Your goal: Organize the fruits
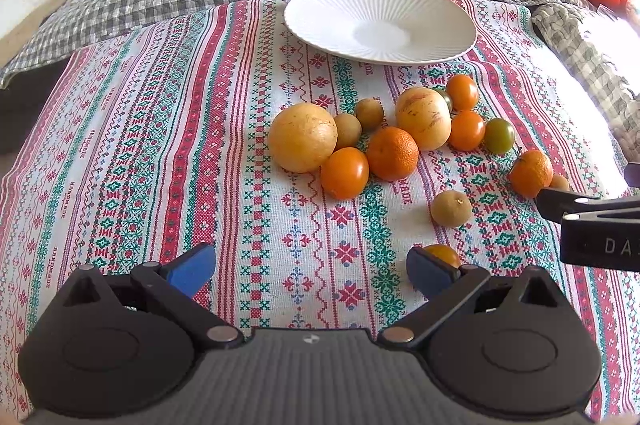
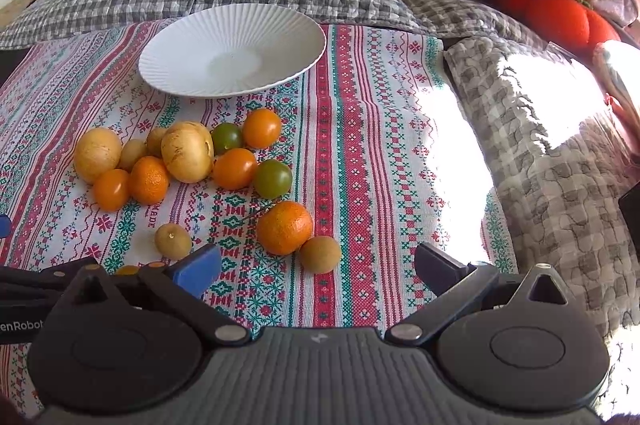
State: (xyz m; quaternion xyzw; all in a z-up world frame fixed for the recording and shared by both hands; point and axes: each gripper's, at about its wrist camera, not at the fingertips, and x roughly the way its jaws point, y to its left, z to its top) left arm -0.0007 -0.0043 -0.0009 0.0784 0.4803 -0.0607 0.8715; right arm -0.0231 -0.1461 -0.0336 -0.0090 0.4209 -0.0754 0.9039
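I count one white ribbed plate (image 2: 232, 51), two large round yellow fruits (image 2: 97, 155), two dimpled orange mandarins (image 2: 284, 227), two green tomatoes (image 2: 273, 178), four small tan-brown round fruits (image 2: 173, 241), and four smooth orange tomatoes (image 2: 234, 168), perhaps five, one half hidden.

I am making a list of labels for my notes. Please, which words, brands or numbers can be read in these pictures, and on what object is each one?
"HANDMADE", woven repeatedly along the stripes of the patterned tablecloth; some repeats are cut off or too blurred to read.
"DA", cut off at the picture edge, on the right gripper as seen from the left wrist.
"enRobot", its start cut off, on the left gripper as seen from the right wrist.
No numbers are visible. The white plate carries no text.
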